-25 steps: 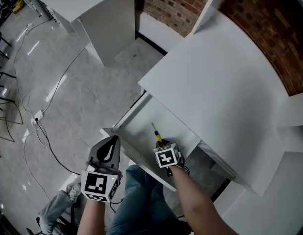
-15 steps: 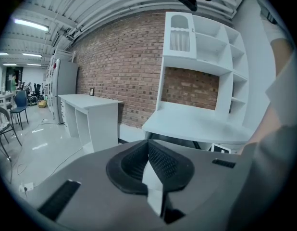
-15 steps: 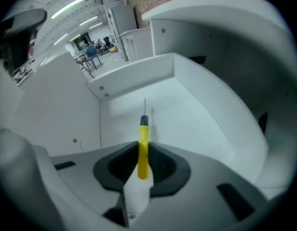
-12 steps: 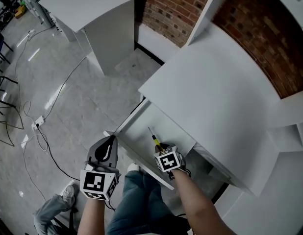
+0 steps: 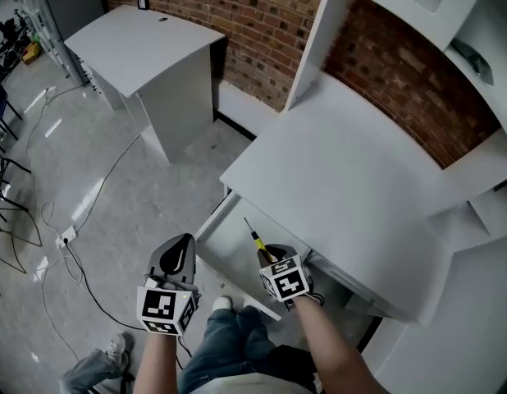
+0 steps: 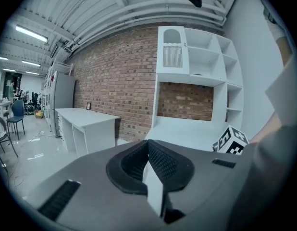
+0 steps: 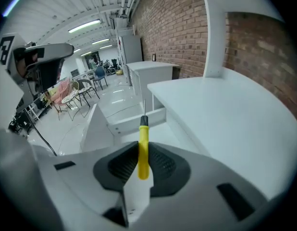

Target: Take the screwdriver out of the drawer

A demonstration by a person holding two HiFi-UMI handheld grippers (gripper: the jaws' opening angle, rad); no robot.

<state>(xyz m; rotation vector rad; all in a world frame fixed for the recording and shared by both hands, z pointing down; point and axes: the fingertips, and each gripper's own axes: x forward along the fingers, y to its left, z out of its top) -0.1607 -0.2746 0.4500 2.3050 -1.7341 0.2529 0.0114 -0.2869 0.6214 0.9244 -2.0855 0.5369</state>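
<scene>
My right gripper [image 5: 268,256] [image 7: 142,160] is shut on the yellow handle of a screwdriver [image 5: 257,241] [image 7: 143,148]. Its thin metal shaft points up and away, above the open white drawer [image 5: 225,249] [image 7: 120,115] under the desk top. In the head view the screwdriver hangs over the drawer's right half. My left gripper [image 5: 178,255] [image 6: 147,165] stays left of the drawer's front corner, shut, with nothing between its jaws.
A white desk top [image 5: 352,179] overhangs the drawer, with white shelving [image 6: 196,76] against a brick wall [image 5: 229,15] behind. A second white desk [image 5: 147,43] stands at the left. Cables [image 5: 73,245] trail across the grey floor. The person's legs [image 5: 237,347] are below the drawer front.
Both grippers have risen. The right one has lifted the screwdriver up out of the drawer. The head view has tilted up, showing more of the wall and shelving.
</scene>
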